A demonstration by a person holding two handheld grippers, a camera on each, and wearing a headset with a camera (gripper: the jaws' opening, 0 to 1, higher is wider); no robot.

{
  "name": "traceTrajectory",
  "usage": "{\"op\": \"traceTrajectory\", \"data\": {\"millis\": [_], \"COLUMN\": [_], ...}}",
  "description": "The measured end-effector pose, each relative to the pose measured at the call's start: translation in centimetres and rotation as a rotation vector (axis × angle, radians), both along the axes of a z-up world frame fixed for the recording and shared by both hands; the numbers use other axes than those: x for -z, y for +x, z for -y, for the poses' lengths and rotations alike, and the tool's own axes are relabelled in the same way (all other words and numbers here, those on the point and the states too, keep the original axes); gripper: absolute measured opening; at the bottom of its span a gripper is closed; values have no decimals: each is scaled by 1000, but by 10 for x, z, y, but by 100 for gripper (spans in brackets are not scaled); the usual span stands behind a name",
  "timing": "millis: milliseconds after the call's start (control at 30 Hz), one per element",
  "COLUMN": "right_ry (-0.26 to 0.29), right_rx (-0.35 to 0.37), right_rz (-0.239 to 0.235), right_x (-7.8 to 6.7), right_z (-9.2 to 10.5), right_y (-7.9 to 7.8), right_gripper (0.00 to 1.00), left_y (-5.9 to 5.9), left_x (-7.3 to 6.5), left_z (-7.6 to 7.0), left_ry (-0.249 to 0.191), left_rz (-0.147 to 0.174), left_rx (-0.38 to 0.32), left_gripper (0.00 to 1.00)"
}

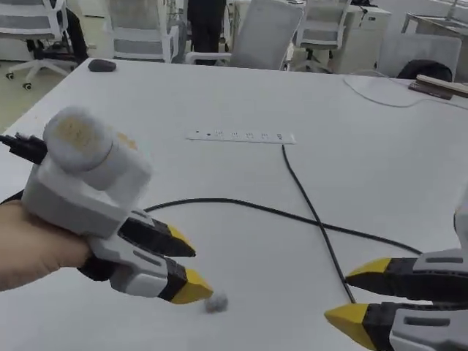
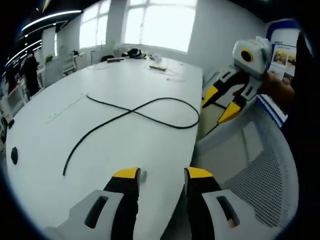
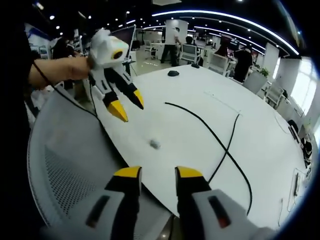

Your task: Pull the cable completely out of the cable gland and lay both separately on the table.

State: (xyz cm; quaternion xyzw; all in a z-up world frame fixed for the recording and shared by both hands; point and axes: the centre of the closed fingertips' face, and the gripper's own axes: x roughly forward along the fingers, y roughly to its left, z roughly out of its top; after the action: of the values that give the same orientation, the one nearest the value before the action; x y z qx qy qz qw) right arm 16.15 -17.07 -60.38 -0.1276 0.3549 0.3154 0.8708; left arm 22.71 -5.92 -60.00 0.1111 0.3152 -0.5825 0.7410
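1. The left gripper (image 1: pixel 196 270) has its jaws spread and holds nothing.
2. The right gripper (image 1: pixel 340 295) also has its jaws parted and empty.
3. The small grey cable gland (image 1: pixel 215 303) lies on the table (image 1: pixel 219 95), just beside the left gripper's lower jaw tip.
4. The black cable (image 1: pixel 292 216) lies apart from the gland, crossing over itself ahead of both grippers.

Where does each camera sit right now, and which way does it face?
Head view: headset, looking down at the table; left gripper, right gripper, a hand show.
Left gripper view: on the left gripper, facing the cable; own jaws below.
Right gripper view: on the right gripper, facing the gland; own jaws below.
Shared: each gripper view catches the other gripper.
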Motion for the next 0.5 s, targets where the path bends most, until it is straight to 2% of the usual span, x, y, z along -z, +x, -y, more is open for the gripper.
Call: {"op": "traceTrajectory", "data": {"millis": [33, 67, 133, 200, 233, 300, 367, 467, 500], "right_ry": [16, 38, 115, 147, 148, 152, 173, 208, 214], "right_rx": [3, 6, 15, 36, 43, 56, 59, 55, 59], "right_rz": [-6, -7, -59, -90, -93, -98, -105, -131, -140], "right_x": [0, 1, 5, 9, 10, 11, 10, 7, 7], "right_z": [-1, -2, -6, -3, -1, 2, 1, -2, -2], "right_y": [-1, -2, -10, -15, -16, -19, -23, -32, -35], "right_gripper": [28, 28, 28, 30, 30, 31, 33, 34, 34], "left_y": [-3, -6, -13, -18, -21, -26, -29, -38, -40], "left_x": [-5, -10, -12, -13, -12, -11, -16, -17, -17], "left_z": [-4, -11, -26, -38, -48, -62, -72, -84, -88], "left_ry": [-7, -2, 29, 50, 71, 99, 80, 67, 73], "left_rz": [2, 21, 39, 58, 80, 99, 118, 90, 99], "left_rx": [-24, -55, -106, -151, -182, -222, -273, -297, -308], "left_gripper": [36, 36, 37, 39, 39, 39, 39, 39, 39]}}
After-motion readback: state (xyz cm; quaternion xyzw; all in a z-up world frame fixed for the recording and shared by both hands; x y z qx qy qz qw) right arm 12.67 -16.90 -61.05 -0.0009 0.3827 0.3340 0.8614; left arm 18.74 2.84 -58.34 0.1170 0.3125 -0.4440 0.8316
